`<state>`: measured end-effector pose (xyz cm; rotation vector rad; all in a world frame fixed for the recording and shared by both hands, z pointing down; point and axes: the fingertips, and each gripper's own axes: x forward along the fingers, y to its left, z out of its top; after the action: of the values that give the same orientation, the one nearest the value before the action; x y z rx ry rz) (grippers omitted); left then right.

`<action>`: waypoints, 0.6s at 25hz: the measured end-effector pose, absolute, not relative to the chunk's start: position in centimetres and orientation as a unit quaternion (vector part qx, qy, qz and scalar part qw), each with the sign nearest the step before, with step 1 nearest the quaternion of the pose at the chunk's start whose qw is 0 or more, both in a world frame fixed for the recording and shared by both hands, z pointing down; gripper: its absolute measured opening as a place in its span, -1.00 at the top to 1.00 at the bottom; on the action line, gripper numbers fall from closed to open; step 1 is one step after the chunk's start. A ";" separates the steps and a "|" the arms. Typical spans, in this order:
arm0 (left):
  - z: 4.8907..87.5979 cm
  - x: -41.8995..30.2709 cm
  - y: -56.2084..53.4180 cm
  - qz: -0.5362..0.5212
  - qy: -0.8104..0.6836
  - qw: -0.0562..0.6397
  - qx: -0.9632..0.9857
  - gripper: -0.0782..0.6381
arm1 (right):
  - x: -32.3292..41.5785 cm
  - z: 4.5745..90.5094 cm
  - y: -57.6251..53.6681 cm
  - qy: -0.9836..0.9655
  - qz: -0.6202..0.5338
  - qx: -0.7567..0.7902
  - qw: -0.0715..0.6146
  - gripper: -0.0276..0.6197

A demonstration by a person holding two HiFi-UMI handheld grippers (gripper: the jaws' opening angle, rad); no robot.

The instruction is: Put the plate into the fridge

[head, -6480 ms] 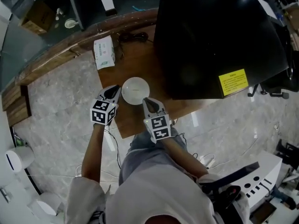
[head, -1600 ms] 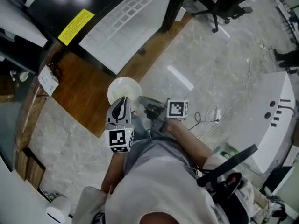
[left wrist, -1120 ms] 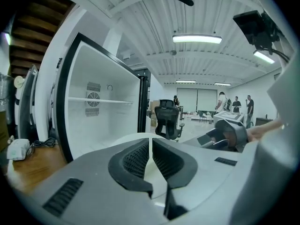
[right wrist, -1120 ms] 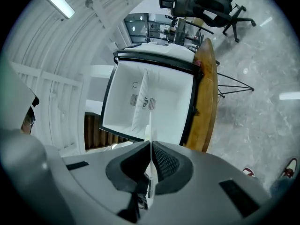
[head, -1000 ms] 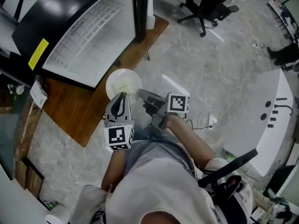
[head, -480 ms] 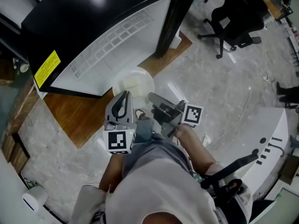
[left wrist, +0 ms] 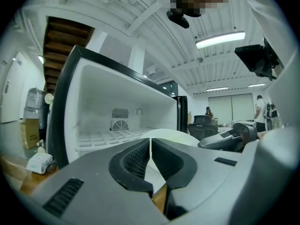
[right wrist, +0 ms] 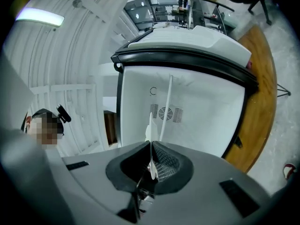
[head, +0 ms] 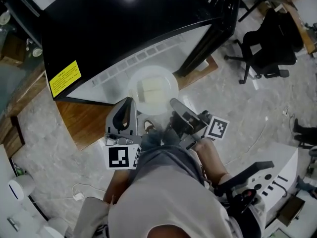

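The white plate [head: 152, 89] was held up in front of the open fridge [head: 124, 29], just outside its white compartment. The left gripper [head: 130, 103] pinched the plate's near rim, and the right gripper [head: 173, 103] was clamped on the rim alongside, above the wooden platform [head: 84, 125].

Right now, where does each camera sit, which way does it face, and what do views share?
Head view: on the person's head, looking steeply down at the plate before the open fridge; torso, left gripper and right gripper show.
Left gripper view: rides the left gripper, looking along jaws shut on the plate into the fridge; the right gripper shows at right.
Right gripper view: rides the right gripper, jaws shut on the plate's rim, facing the fridge.
Shared: plate and fridge.
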<state>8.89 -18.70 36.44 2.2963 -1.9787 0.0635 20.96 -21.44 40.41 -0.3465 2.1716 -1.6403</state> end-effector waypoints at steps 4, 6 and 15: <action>35.9 8.6 -19.0 0.011 -0.677 0.063 0.733 0.70 | 20.0 38.1 -23.8 0.791 -0.575 -0.093 0.186 0.84; 35.8 8.8 -19.7 0.010 -0.684 0.064 0.727 0.70 | 19.1 37.8 -25.2 0.795 -0.575 -0.076 0.176 0.84; 35.8 10.3 -21.5 -0.002 -0.708 0.061 0.703 0.70 | 15.5 38.2 -29.1 0.778 -0.610 -0.045 0.143 0.84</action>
<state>10.25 -21.51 35.82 2.1277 -2.1414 -0.0061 15.53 -29.06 38.22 -0.1290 2.2449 -1.7586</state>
